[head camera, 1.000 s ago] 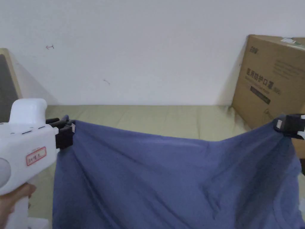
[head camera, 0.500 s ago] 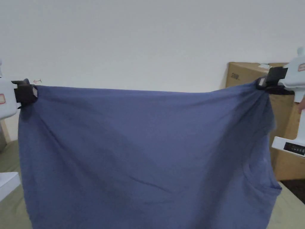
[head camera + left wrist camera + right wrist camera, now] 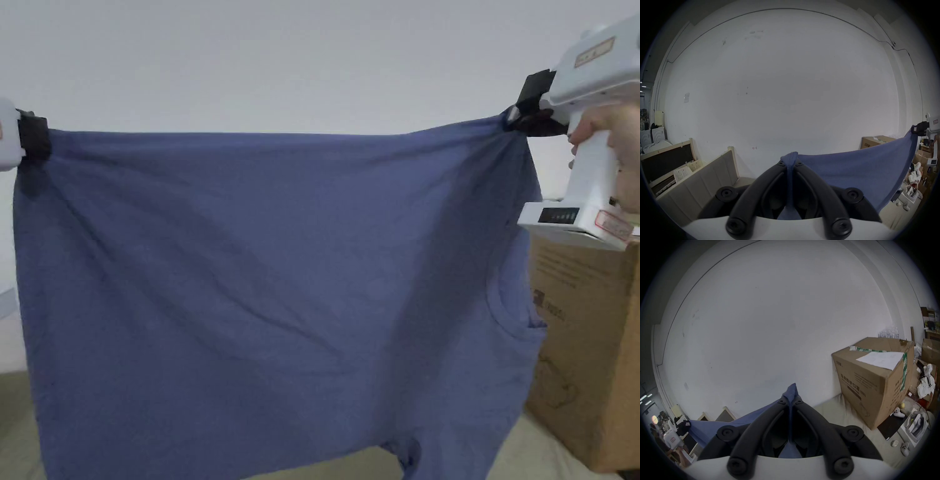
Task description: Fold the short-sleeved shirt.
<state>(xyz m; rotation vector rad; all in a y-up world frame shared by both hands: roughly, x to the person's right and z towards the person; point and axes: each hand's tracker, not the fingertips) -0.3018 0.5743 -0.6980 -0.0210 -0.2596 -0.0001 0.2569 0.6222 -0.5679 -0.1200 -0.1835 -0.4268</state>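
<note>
A bare white wall [image 3: 281, 56] backs one blue shirt [image 3: 269, 281], hung mid-frame between two tongs: left tongs [image 3: 34, 134] at the left edge, right tongs [image 3: 522, 115] upper right, each clamped on a top corner. One box [image 3: 587, 350] lower right. Spreading step; next, lay it flat.

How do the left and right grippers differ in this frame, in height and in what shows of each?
In the head view the right gripper sits slightly higher than the left gripper. The right one shows its whole white body and the hand holding it; the left is cut off at the picture's edge. Both are shut on a top corner of the blue shirt, stretching it between them.
</note>
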